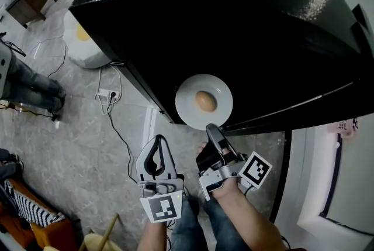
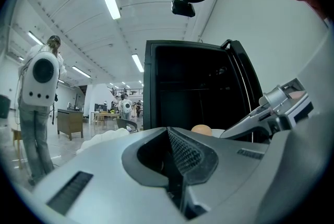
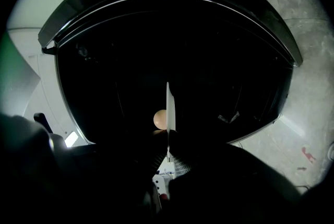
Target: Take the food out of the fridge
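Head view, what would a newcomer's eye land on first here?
A white plate carrying one round tan food item sits mid-frame against the big black fridge, pinched by its near rim in the right claw. Just lower left, the left claw hangs shut and empty above the grey floor.

Tan oval food (image 1: 205, 101) centred on round white plate (image 1: 186, 105), level, before open black fridge (image 1: 234, 21).
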A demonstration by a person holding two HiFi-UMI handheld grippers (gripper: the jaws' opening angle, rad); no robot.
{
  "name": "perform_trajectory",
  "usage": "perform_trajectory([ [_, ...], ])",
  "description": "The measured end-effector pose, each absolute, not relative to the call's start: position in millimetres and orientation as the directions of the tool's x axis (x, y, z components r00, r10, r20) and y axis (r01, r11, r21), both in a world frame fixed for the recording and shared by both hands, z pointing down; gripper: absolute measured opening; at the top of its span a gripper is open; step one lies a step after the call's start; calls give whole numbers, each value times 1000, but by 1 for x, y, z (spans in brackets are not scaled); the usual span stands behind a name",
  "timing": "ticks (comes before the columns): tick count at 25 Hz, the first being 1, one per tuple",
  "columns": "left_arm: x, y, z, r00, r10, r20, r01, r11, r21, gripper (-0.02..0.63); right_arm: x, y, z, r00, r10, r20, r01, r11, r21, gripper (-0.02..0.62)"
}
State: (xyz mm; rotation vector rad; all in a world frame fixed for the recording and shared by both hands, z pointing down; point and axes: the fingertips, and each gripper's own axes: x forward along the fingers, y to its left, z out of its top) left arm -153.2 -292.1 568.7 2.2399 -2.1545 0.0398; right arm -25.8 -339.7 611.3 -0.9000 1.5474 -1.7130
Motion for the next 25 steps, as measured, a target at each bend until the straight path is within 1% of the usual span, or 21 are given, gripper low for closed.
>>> perform_trajectory([
  [7,-148,-293,574,33,-999,44,-999,-33,15,14,-14,-311,614,-559,-824,89,27,-125,-992,29],
  [18,-150,-293,579,19,-998,55,-1000,-18,17,14,-10,-274,619,-595,-788,160,-13,-190,-982,29],
  [25,-148,-294,581,19,-998,56,-1000,-18,19,14,-4,-268,615,-584,-795,165,-5,-199,-980,29],
])
